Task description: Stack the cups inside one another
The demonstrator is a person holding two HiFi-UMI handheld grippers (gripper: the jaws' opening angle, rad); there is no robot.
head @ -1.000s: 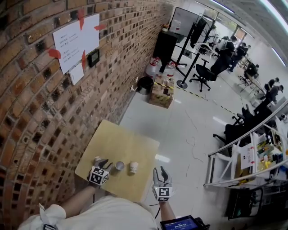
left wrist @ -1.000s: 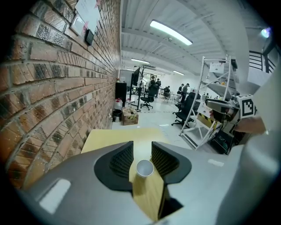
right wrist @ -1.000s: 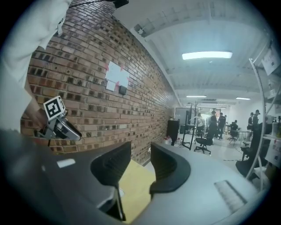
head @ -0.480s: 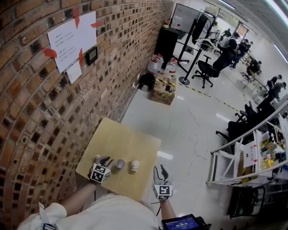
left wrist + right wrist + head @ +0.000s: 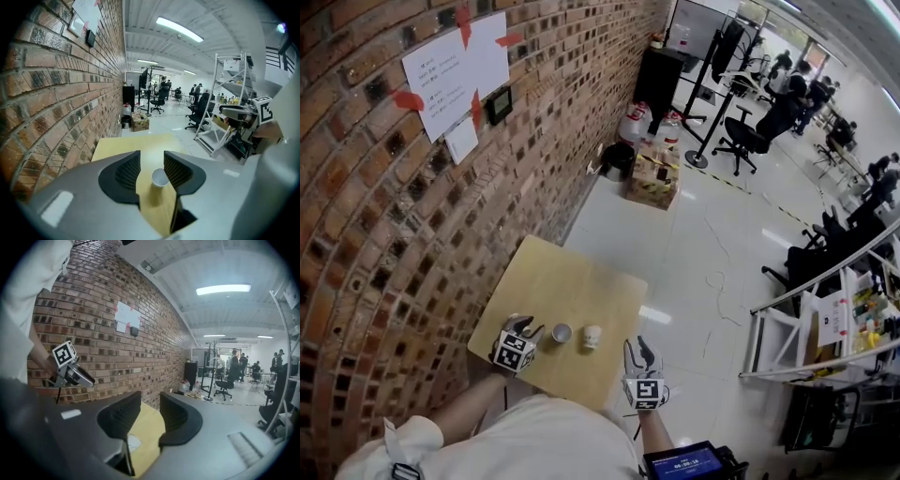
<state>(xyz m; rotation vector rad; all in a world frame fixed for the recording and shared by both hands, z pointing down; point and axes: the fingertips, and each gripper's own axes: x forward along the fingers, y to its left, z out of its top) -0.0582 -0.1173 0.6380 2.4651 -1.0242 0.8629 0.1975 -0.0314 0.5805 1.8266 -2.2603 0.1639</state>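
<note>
- Head view — a pale wooden table [image 5: 558, 281] stands against a brick wall [image 5: 384, 234]. Two cups stand upright near the table's near edge, side by side and apart.
- The left cup [image 5: 562, 333] shows its open mouth from above. The right cup [image 5: 592, 337] is white, and any detail on it is too small to make out.
- The left gripper [image 5: 528, 328] is over the table, just left of the left cup, with its marker cube [image 5: 514, 352] turned upward.
- The right gripper [image 5: 641, 348] is by the table's right edge, near the right cup and not touching it.
- Left gripper view — the fingers [image 5: 127, 171] are apart and have just been opening. The left cup [image 5: 160, 178] stands on the table between them, hard against the right-hand finger. There is a clear gap to the left-hand finger, so the cup is not clamped.
- Right gripper view — the fingers [image 5: 125, 416] stand apart with a narrow gap and have just been closing a little. Only the table [image 5: 150, 432] shows between them.
- A pale patch sits low in that gap; what it is cannot be told.
- The left gripper [image 5: 77, 375] shows at the left of this view, against the brick wall.
</note>
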